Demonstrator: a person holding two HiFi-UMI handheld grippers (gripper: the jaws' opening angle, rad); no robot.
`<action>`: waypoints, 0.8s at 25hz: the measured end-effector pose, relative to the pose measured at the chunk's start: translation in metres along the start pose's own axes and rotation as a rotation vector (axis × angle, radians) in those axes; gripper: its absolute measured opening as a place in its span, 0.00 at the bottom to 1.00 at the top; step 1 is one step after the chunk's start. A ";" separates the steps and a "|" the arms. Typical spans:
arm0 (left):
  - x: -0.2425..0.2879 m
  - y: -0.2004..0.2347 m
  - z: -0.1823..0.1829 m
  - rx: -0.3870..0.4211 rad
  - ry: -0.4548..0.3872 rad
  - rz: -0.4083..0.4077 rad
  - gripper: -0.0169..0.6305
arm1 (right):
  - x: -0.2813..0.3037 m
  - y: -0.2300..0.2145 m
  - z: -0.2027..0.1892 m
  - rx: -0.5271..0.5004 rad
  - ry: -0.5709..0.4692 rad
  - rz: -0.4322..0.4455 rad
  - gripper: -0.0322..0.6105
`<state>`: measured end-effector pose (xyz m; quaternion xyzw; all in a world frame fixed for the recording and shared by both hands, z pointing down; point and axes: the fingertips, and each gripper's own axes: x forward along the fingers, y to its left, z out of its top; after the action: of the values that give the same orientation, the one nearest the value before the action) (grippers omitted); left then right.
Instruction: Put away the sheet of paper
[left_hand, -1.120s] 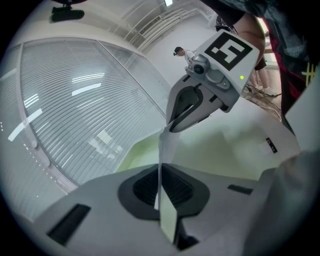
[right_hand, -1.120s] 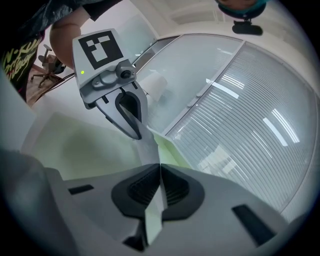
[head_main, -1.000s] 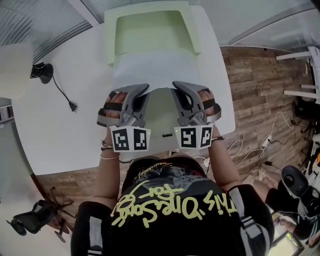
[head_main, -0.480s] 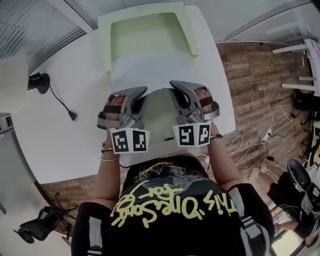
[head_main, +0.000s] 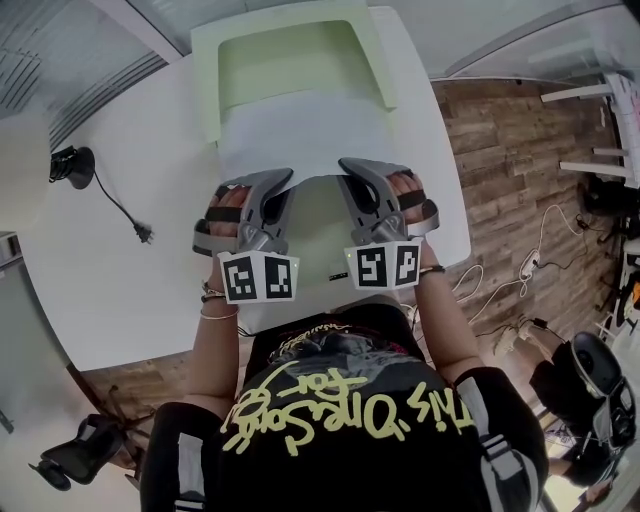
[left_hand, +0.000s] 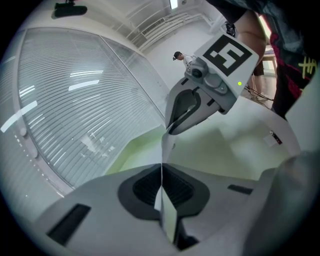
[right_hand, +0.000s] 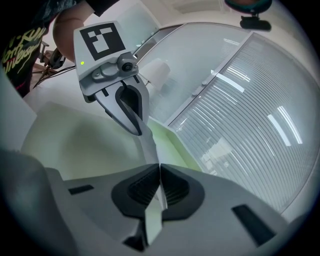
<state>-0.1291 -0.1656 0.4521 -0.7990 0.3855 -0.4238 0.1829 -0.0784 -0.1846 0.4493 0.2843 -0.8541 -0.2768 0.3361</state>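
A white sheet of paper (head_main: 300, 135) is held over an open pale green folder (head_main: 290, 55) on the white table (head_main: 120, 270). Its far part lies on the folder's lower half. My left gripper (head_main: 283, 180) is shut on the sheet's near left corner, and my right gripper (head_main: 350, 168) is shut on the near right corner. In the left gripper view the paper's edge (left_hand: 167, 145) runs from my left gripper (left_hand: 161, 165) across to the right gripper (left_hand: 172, 127). The right gripper view shows the same: paper (right_hand: 149, 147) pinched in my right gripper (right_hand: 159, 167), with the left gripper (right_hand: 136, 131) opposite.
A black device (head_main: 68, 160) and a black cable with a plug (head_main: 125, 190) lie on the table's left side. The table's right edge (head_main: 455, 200) borders a wooden floor with cables. A glass wall with blinds (left_hand: 75, 100) stands beyond the folder.
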 end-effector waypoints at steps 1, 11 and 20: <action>0.000 0.000 0.000 -0.001 0.005 0.002 0.04 | 0.000 0.001 -0.001 -0.002 -0.001 0.006 0.06; 0.009 0.009 -0.004 -0.028 0.065 0.041 0.04 | 0.010 0.003 -0.005 -0.030 -0.033 0.078 0.06; 0.015 0.016 -0.010 -0.033 0.089 0.056 0.04 | 0.020 0.002 -0.005 -0.024 -0.038 0.095 0.06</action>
<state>-0.1395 -0.1868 0.4554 -0.7711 0.4225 -0.4472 0.1640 -0.0873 -0.1980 0.4618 0.2341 -0.8695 -0.2762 0.3359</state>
